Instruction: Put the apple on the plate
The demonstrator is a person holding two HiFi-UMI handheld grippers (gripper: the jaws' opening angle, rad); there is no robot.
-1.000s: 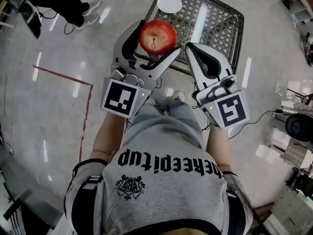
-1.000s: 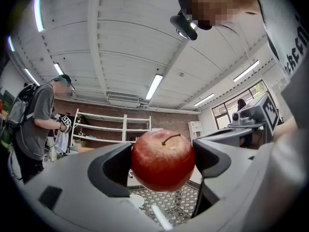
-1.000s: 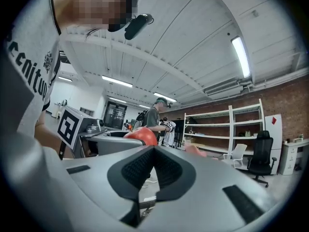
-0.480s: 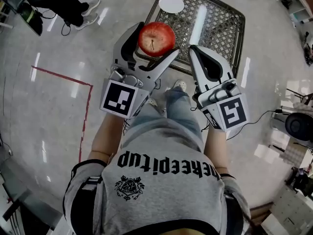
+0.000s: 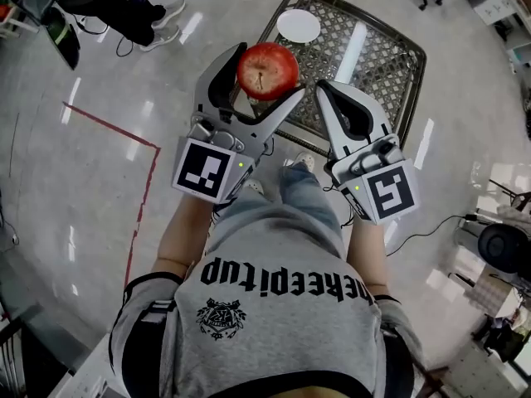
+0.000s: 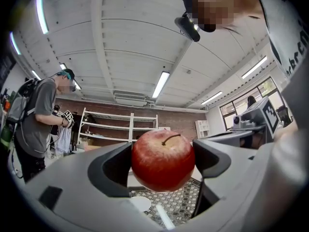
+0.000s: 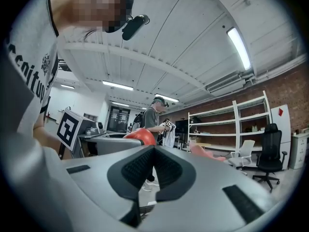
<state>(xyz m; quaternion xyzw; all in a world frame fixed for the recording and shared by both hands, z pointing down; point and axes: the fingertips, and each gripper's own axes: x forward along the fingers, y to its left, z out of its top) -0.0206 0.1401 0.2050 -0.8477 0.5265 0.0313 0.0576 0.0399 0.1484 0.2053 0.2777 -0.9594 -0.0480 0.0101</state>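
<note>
Left tongs (image 5: 264, 77): clamped on the round red apple (image 5: 267, 70). The two dark pads press its sides, and the stem end faces back toward you.
Right tongs (image 5: 323, 94): jaws pressed together with nothing between them, just beside the left pair.
Apple position: in the air, over the near edge of the dark metal mesh table (image 5: 382, 56). It is not on the plate.
Plate: a small round white plate (image 5: 298, 26), bare, at the far left corner of the table and well apart from the apple.
Stage: carry, by my reading. You have the reach across the mesh and the set-down left to do.
Risk, slip: the apple is smooth and round and is held only by two side contacts. Tilt the tongs sharply or ease your squeeze early and it likely drops onto the mesh or the floor and rolls.
Risk, plate: it looks light and lies near the table rim. Come in too low or overshoot and you could push it off the corner.
Risk, release: let go from height and the apple may bounce or roll off the plate.
Risk, right tongs: held this close, they could knock the apple as you extend.
</note>
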